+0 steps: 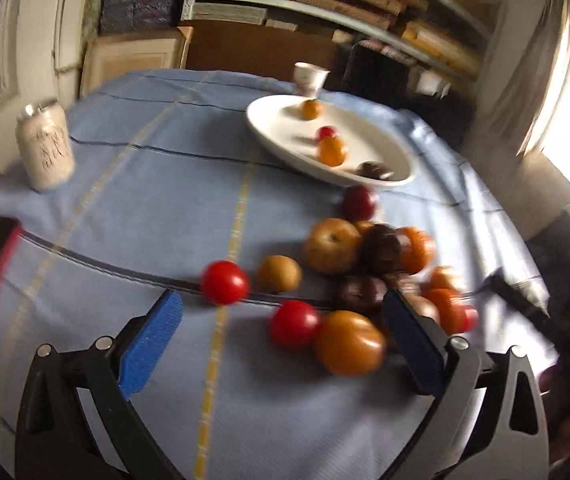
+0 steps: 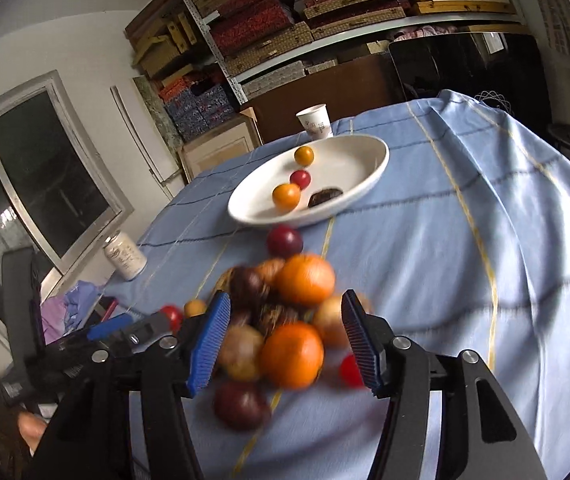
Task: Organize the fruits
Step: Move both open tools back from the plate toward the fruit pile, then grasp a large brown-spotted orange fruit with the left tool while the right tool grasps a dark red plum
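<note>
Many fruits (image 1: pixel 369 276) heaped on the blue cloth (image 1: pixel 145 208), near the white plate (image 1: pixel 269 128); red, orange and dark ones touching, edges smeared by blur, exact count not readable. Four more inside the plate: two orange, one red, one dark (image 2: pixel 325 197), kind unclear. One dark red fruit (image 2: pixel 284 241) just beside the plate's near rim. Left gripper (image 1: pixel 283 336) spread wide and empty, low over a red fruit (image 1: pixel 295 324) and an orange one (image 1: pixel 349 342) lying between its blue pads. Right gripper (image 2: pixel 285 340) likewise wide apart, straddling the heap above an orange fruit (image 2: pixel 292 354) without touching. From the right wrist only: left gripper (image 2: pixel 109 330) at the heap's far side, partly cut off, plus a sharp plate interior and a window. From the left wrist only: two red fruits and a brownish one lying clear of the heap. Cup (image 2: pixel 315 120) behind the plate and white jar (image 1: pixel 45 148) well apart, seen in both; jar's markings illegible.
</note>
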`<state>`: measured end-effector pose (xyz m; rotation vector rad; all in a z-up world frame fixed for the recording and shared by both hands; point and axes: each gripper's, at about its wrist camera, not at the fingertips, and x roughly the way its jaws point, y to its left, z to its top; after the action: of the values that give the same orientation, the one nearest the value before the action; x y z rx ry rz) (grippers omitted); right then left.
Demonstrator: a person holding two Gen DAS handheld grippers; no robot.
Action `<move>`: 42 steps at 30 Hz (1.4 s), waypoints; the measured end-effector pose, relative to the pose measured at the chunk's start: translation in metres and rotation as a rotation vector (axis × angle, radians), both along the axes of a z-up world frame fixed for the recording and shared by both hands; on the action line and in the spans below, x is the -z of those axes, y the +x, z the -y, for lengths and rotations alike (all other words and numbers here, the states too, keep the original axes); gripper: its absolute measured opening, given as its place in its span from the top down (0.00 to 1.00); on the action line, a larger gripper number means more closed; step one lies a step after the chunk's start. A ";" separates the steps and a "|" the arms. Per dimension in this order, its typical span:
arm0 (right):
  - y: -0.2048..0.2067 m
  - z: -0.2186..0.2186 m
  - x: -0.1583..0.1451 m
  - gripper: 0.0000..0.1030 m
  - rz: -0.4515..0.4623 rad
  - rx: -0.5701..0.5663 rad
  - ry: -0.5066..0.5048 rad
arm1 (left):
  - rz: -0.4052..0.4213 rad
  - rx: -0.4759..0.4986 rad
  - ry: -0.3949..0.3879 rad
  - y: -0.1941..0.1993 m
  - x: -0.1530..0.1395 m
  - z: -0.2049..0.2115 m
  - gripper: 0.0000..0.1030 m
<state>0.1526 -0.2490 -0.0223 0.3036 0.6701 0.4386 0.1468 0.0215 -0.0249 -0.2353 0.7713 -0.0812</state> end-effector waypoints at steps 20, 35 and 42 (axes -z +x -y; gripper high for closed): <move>-0.038 -0.042 0.017 0.43 -0.060 -0.089 -0.184 | -0.024 0.131 0.143 -0.016 0.004 0.027 0.04; -0.035 -0.061 0.023 0.47 -0.096 -0.122 -0.290 | -0.066 0.105 0.022 -0.010 0.010 0.005 0.04; -0.033 -0.063 0.025 0.53 -0.105 -0.134 -0.296 | -0.056 0.116 0.047 -0.011 0.010 0.010 0.04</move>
<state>0.1196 -0.1855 -0.0473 0.0008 0.8499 0.4466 0.1356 0.0116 -0.0346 -0.1489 0.8414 -0.1668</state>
